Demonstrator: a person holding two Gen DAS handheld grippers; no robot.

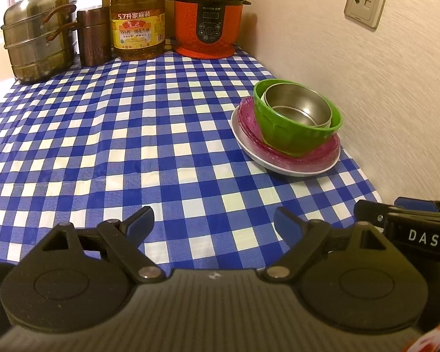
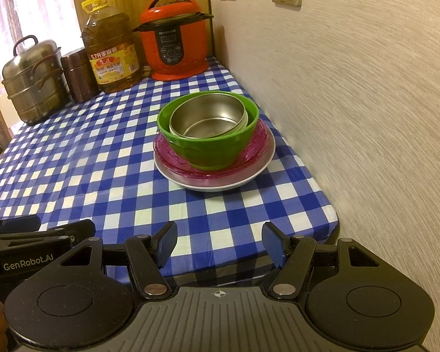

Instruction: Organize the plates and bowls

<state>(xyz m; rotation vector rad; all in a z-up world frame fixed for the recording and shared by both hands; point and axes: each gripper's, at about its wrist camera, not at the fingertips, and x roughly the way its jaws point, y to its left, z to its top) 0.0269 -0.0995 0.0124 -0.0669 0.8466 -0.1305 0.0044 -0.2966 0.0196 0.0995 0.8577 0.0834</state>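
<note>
One stack stands on the blue checked tablecloth [image 1: 117, 135] near the wall. A white plate [image 1: 278, 167] [image 2: 220, 186] lies at the bottom, with a pink plate [image 1: 316, 149] [image 2: 173, 158] on it. On the pink plate stands a green bowl [image 1: 287, 135] [image 2: 211, 152], and a steel bowl [image 1: 299, 108] [image 2: 208, 120] sits tilted inside it. My left gripper [image 1: 214, 223] is open and empty, low over the cloth, left of and nearer than the stack. My right gripper [image 2: 218, 245] is open and empty at the table's near edge, in front of the stack.
Along the back stand a steel steamer pot [image 1: 38, 35], a copper canister [image 1: 92, 35], a large oil bottle [image 1: 138, 17] and a red pressure cooker [image 1: 208, 17]. The textured wall [image 2: 366, 117] borders the table on the right. Part of the right gripper's body [image 1: 416, 234] shows at the left view's right edge.
</note>
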